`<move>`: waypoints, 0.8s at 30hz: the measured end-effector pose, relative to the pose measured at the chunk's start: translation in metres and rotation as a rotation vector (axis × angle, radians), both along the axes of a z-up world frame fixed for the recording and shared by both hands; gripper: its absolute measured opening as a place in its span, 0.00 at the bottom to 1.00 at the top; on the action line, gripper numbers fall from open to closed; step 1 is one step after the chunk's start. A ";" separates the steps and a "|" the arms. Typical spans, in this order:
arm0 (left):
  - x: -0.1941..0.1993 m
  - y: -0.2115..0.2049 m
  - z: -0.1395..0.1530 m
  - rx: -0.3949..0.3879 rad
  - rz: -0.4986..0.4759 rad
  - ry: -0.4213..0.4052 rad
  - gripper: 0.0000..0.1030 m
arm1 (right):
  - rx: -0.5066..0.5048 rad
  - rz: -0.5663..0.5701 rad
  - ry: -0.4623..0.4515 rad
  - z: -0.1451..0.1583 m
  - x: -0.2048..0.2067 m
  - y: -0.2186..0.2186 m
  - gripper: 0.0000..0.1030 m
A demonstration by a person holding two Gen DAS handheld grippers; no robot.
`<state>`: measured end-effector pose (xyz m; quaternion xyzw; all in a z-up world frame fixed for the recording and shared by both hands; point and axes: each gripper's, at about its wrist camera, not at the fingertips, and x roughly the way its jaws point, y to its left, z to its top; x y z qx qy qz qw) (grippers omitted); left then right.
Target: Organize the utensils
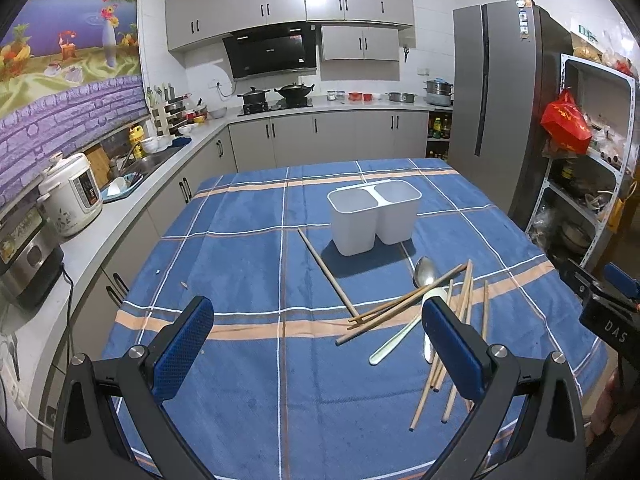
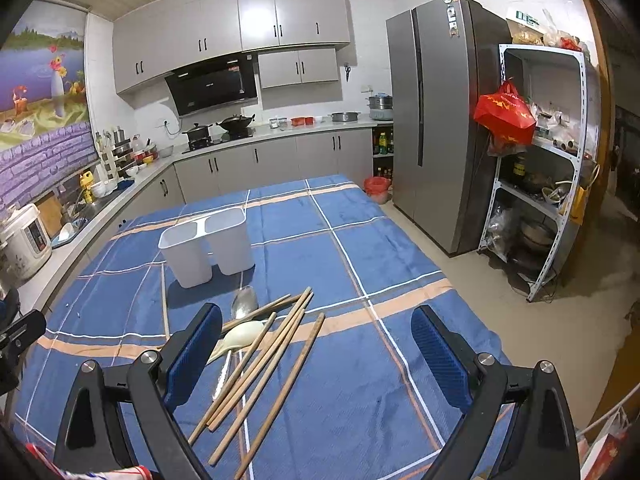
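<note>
Left wrist view shows the left gripper (image 1: 316, 324) hovering above the blue plaid tablecloth (image 1: 248, 264), its blue-padded fingers (image 1: 184, 344) spread wide with nothing between them. Ahead of it and slightly to the right stands the white two-compartment holder (image 1: 372, 216), upright, both compartments showing only their pale inner walls. Just ahead of the right finger lies the scattered pile of wooden chopsticks (image 1: 400, 308), crossing a metal spoon (image 1: 426, 272) and a white plastic spoon (image 1: 404, 330); one single chopstick (image 1: 328, 272) runs diagonally from near the holder toward the pile. Right wrist view shows the right gripper (image 2: 316, 336) likewise released, jaws wide apart and holding nothing, above the same cloth. The chopsticks fan out between its fingers and toward the left one, with both spoons beside the left finger, and the holder sits further ahead to the left.
</note>
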<state>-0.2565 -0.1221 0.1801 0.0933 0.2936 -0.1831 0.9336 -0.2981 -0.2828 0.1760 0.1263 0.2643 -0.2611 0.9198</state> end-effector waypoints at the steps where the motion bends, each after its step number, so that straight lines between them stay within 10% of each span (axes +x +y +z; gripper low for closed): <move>1: -0.001 0.000 0.000 0.002 0.001 -0.003 1.00 | 0.000 0.000 -0.003 0.000 -0.001 0.000 0.95; 24: -0.004 -0.005 -0.016 0.009 0.002 0.084 1.00 | 0.023 0.012 -0.011 -0.003 -0.012 -0.009 0.95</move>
